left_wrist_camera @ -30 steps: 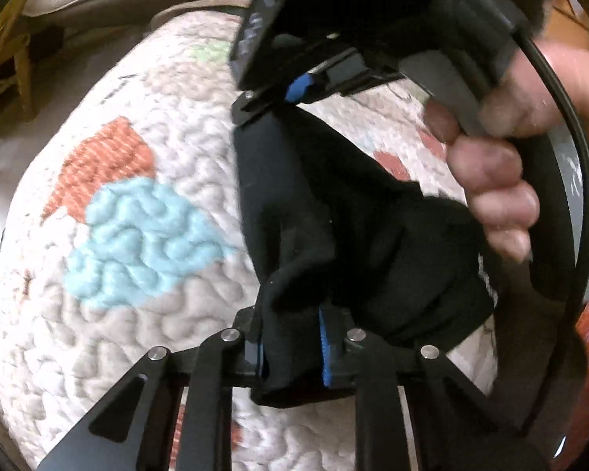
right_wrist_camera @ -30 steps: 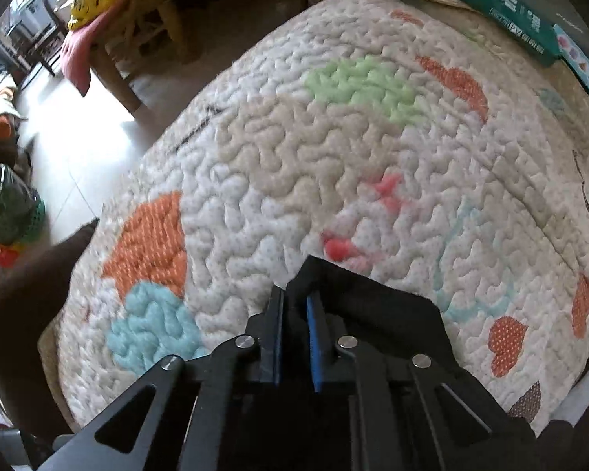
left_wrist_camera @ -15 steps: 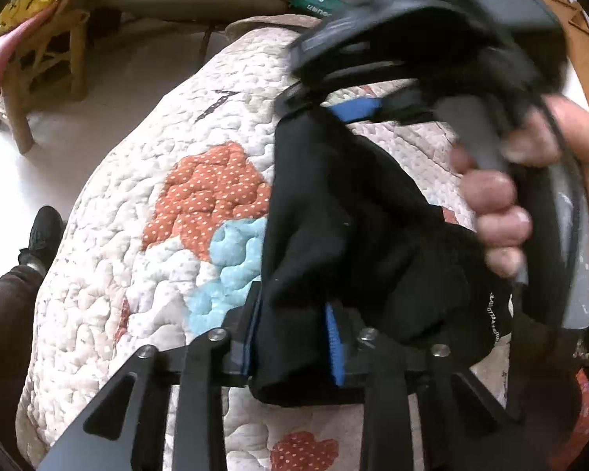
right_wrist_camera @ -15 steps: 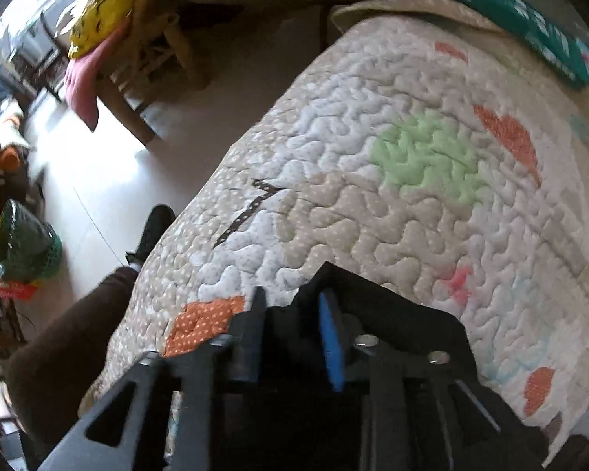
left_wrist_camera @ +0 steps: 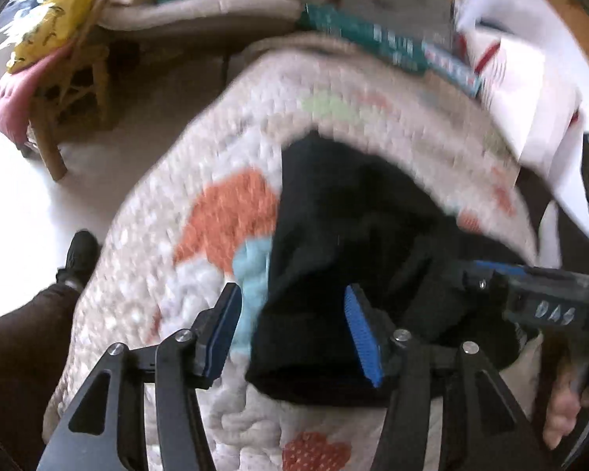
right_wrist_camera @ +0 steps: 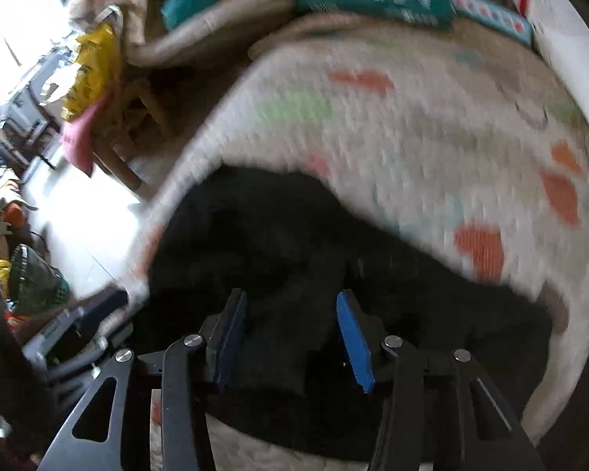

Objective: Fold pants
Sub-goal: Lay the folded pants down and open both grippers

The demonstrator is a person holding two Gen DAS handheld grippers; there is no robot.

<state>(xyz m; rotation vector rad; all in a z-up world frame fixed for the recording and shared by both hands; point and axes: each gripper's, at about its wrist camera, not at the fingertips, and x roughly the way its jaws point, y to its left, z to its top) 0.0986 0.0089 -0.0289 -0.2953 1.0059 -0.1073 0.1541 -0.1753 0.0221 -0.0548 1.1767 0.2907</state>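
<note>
The black pants [left_wrist_camera: 345,243] lie in a folded heap on the quilted white cover with coloured hearts [left_wrist_camera: 224,165]. My left gripper [left_wrist_camera: 292,325] is open just above the pants' near left edge, its blue pads spread apart. My right gripper [right_wrist_camera: 290,333] is open too, over the near part of the pants [right_wrist_camera: 278,243]. The right gripper's body [left_wrist_camera: 546,306] shows at the right of the left wrist view, with the hand that holds it. Both views are blurred by motion.
A teal box [left_wrist_camera: 388,39] and white papers [left_wrist_camera: 530,78] lie at the cover's far edge. A wooden chair with pink and yellow cloth [left_wrist_camera: 47,78] stands on the floor at left. A leg and black shoe [left_wrist_camera: 78,255] are by the cover's left edge.
Both grippers have opened and let go of the pants, which now lie on the cover. Both have drawn back and the right gripper has swung away to the right.
</note>
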